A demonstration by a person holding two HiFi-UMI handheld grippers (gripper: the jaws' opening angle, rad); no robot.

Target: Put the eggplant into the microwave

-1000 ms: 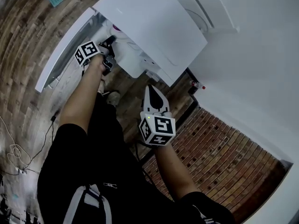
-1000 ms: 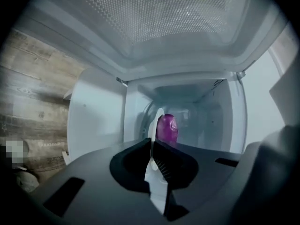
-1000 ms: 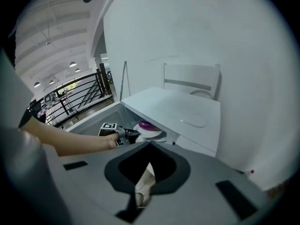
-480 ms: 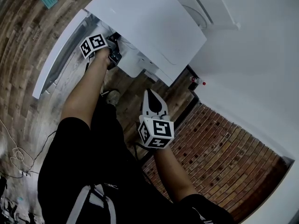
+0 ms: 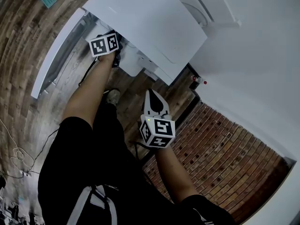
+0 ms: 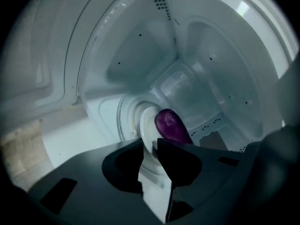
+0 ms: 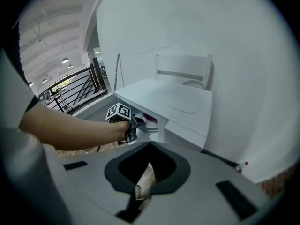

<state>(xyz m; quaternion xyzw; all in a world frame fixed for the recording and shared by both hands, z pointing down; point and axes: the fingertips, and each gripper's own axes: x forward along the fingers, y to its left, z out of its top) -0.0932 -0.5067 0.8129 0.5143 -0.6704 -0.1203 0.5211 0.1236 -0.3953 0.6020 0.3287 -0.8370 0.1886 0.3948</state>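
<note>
1. Purple, glossy eggplant lies on the round white plate inside the white box-shaped microwave. The left gripper has just been opening its fingers to a narrow gap, and nothing is pinched between them.
2. Likely risk: its right finger is just beside the eggplant, so a skewed pull-out could drag the eggplant off the plate.
3. Its long axis runs near to far, with the rounded end pointing deeper into the cavity.
4. The right gripper hangs well apart from the microwave, its fingers together and empty.
</note>
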